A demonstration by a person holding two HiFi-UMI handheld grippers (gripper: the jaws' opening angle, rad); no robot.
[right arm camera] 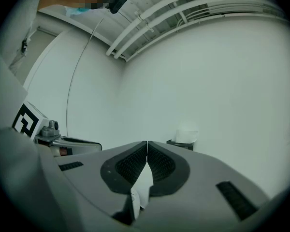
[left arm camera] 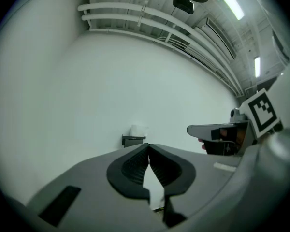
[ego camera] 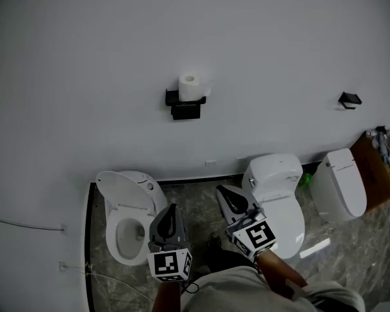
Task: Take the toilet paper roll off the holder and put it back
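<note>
Roll [ego camera: 189, 86] sits on wall holder [ego camera: 185, 104], untouched. Left gripper [ego camera: 171, 213] and right gripper [ego camera: 225, 197] are both closed, empty and well short of it. Entire task remains.

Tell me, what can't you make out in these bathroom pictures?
How the roll sits on the holder: too small in the head view, small and blurred in both gripper views.
What the black wall fitting is: too small in the head view.
The clutter on the brown cabinet: cut off by the head view's right edge.
</note>
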